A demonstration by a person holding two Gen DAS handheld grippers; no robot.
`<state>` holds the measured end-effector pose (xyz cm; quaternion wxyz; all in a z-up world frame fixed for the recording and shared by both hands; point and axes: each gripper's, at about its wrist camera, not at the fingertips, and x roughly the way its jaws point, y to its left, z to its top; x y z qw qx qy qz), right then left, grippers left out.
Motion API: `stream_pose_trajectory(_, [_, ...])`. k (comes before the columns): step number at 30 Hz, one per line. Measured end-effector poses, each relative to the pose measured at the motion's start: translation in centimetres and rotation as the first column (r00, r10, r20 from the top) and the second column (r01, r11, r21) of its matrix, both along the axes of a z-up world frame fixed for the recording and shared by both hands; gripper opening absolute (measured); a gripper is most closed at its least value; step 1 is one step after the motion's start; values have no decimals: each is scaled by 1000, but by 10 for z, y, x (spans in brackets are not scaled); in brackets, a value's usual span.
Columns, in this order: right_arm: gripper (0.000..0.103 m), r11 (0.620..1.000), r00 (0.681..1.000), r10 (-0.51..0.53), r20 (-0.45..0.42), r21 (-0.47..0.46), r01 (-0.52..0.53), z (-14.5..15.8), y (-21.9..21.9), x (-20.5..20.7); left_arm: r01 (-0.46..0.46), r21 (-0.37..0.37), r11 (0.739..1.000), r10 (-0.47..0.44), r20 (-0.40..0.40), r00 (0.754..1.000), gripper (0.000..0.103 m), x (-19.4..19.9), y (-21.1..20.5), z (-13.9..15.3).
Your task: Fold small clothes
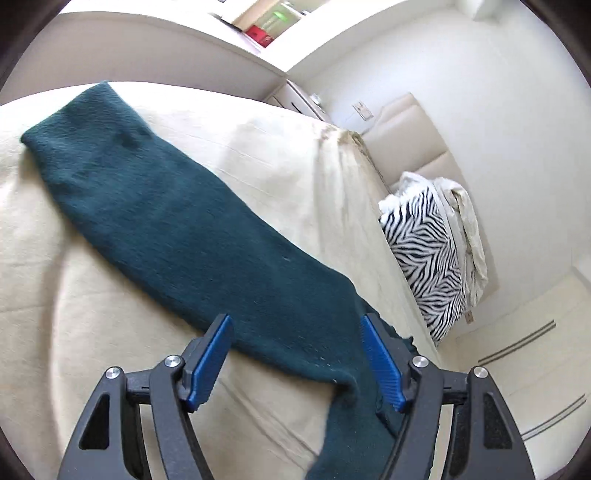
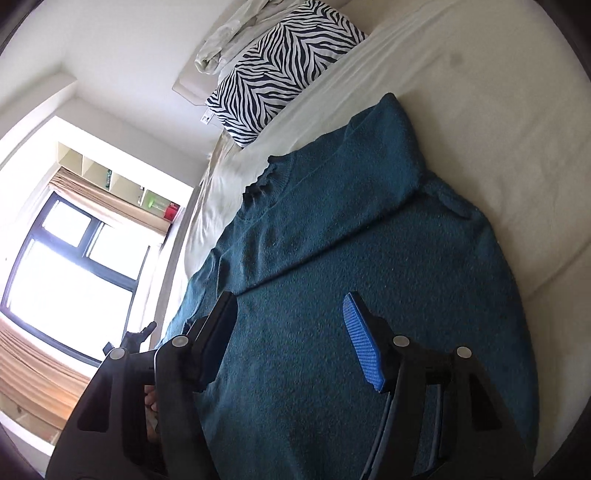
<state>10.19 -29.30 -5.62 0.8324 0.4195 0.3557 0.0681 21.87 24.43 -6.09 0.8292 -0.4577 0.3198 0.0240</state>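
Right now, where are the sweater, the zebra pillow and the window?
sweater (image 2: pixel 351 258), right wrist view, middle of its chest.
zebra pillow (image 2: pixel 280 70), right wrist view, middle of its striped face.
window (image 2: pixel 62 273), right wrist view, lower pane.

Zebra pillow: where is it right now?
The zebra pillow sits at the head of the bed, top centre in the right wrist view, beyond the teal sweater collar, with a crumpled cream cloth lying against it.

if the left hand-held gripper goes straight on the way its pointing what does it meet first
Probably the teal sweater's sleeve, which already lies between the open fingers of the left hand-held gripper; beyond it, the cream bed sheet. Depth is unclear.
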Motion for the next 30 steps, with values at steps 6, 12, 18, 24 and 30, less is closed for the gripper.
stream_pose_trajectory(6, [60, 998, 999, 34, -19, 52, -33, -9, 40, -12, -326, -177, 929, 308, -123, 944, 58, -42, 111, -33])
stream_pose_trajectory(12, [60, 999, 999, 36, -23, 42, -35, -5, 55, -10, -360, -235, 903, 344, -107, 933, 51, -24, 128, -44])
stream_pose_trajectory(18, [60, 999, 1000, 25, -8, 33, -25, -1, 51, -11, -275, -71, 959, 270, -79, 960, 8, 14, 112, -20])
stream_pose_trajectory(24, [60, 998, 999, 34, -12, 52, -33, -8, 51, -3, 177, 482, 858, -215, 24, 976, 9, 49, -83, 53])
stream_pose_trajectory(30, [60, 996, 997, 76, -31, 50, -75, -13, 66, 23, 505, 704, 500, -563, -179, 807, 24, 35, -256, 6])
